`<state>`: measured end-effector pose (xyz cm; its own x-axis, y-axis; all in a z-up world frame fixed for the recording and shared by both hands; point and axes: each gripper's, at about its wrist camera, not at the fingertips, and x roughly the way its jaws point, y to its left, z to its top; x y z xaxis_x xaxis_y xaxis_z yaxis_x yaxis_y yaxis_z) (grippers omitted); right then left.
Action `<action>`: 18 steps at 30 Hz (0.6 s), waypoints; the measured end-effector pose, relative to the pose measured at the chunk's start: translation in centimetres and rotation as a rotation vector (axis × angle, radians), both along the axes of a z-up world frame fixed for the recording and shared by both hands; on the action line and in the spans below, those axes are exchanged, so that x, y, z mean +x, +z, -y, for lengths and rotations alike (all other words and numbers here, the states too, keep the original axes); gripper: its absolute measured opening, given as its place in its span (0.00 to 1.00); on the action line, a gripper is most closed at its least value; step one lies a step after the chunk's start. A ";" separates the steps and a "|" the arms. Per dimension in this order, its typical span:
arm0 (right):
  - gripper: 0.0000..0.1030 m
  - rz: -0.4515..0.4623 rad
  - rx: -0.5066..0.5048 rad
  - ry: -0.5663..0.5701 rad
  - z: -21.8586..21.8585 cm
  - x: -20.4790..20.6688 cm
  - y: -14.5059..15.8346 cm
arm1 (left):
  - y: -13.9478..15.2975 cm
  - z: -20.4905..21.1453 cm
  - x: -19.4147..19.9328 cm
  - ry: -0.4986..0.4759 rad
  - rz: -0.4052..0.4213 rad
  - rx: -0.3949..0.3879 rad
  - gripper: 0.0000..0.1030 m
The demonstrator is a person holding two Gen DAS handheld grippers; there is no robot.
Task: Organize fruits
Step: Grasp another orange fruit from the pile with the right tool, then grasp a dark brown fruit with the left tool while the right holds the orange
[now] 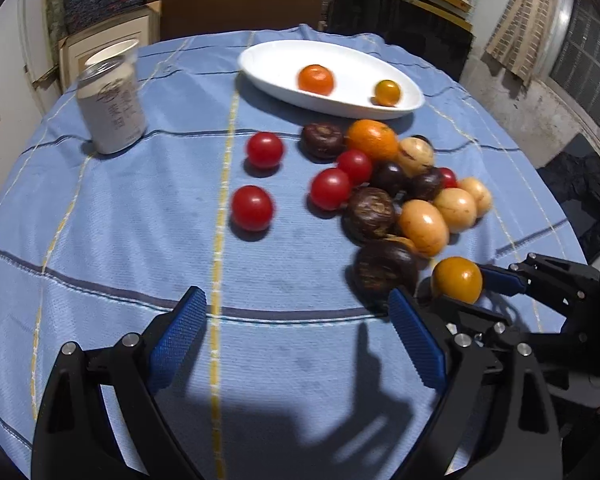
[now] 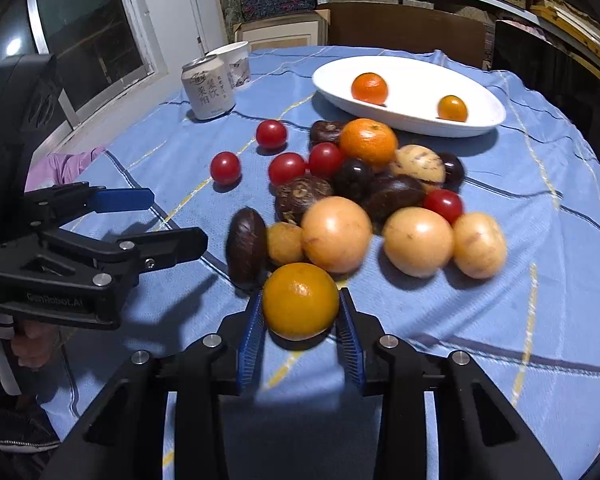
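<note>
1. While the white oval dish (image 2: 480,126) sat at the far side of the table, the right gripper (image 2: 300,320) pinched a small yellow-orange citrus (image 2: 300,300) on the blue cloth (image 2: 520,300), well short of the dish and at the near edge of the fruit pile (image 2: 364,192)
2. Its blue pads (image 2: 252,332) pressed on the fruit's left and right flanks at its widest part
3. By my judgement the citrus was light, firm-skinned, smooth and slightly yielding, so a mid-height squeeze looked sound, while a hard one could bruise it
4. It looked almost round, with no clear long axis; which way its stem end pointed I could not tell
5. Nearer than the dish, the left gripper (image 1: 296,340) hovered with fingers spread wide, holding nothing
6. Two orange fruits (image 2: 369,88) already lay in the dish
</note>
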<state>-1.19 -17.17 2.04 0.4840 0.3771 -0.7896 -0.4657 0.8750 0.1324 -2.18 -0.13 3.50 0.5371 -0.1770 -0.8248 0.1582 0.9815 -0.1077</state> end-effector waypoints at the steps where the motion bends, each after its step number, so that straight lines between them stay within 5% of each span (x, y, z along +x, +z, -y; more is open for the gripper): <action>1: 0.36 0.003 0.003 -0.012 0.7 -0.2 0.1 | 0.0 0.6 -0.1 -0.018 0.000 0.002 0.88; 9: 0.36 0.008 0.034 -0.074 4.3 -1.0 0.3 | -1.1 4.4 0.5 -0.107 -0.011 0.022 0.86; 18: 0.36 0.005 0.063 -0.070 5.0 -1.0 0.2 | -1.9 5.6 2.0 -0.136 -0.025 0.006 0.47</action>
<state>-2.19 -22.18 2.27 0.5150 0.3911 -0.7628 -0.4049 0.8953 0.1857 -0.22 -5.69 1.60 0.4878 -0.2415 -0.8389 0.2874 0.9518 -0.1069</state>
